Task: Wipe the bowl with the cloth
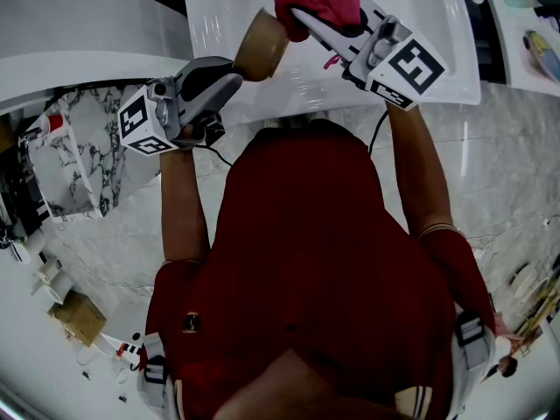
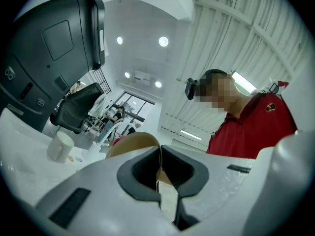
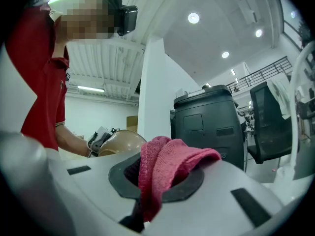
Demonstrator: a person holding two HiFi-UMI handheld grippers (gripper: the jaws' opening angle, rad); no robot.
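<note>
Over the white basin point(image 1: 437, 55), your left gripper point(image 1: 234, 75) is clamped on the rim of the tan bowl point(image 1: 261, 44) — only a thin edge sits between its jaws — holding it tilted in the air. Your right gripper point(image 1: 304, 17) is closed tight on the bunched red cloth point(image 1: 322, 3), just beside the bowl's rim. The risk from here: press the cloth too hard and the bowl may pivot or slip from that narrow pinch, or the cloth may drag loose.
</note>
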